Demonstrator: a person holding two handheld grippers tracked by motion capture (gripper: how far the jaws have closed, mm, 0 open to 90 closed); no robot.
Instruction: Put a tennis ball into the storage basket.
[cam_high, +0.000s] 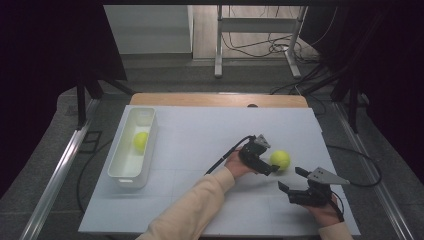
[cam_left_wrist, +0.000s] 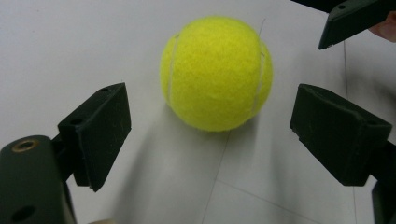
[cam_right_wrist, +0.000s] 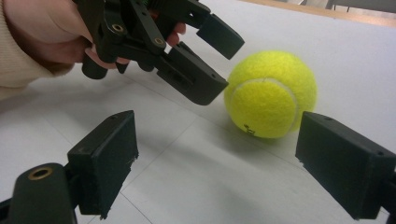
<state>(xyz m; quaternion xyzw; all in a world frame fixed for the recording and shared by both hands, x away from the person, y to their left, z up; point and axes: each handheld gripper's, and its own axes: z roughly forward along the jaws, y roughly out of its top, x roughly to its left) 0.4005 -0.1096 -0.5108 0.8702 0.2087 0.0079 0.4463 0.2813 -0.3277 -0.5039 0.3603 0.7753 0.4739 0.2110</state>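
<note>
My left gripper (cam_high: 272, 159) jaws gaping wide, partly hiding fuzzy yellow tennis ball (cam_high: 280, 159); right gripper (cam_high: 294, 179) jaws gaping, idling; white bench sheet (cam_high: 200, 150) lying amid dim room.

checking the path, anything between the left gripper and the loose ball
Nothing: the left gripper view shows bare white sheet between the open left gripper and the ball.

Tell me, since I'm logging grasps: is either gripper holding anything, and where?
Nothing is held. The left gripper stands open beside the tennis ball; the right gripper is open too.
</note>
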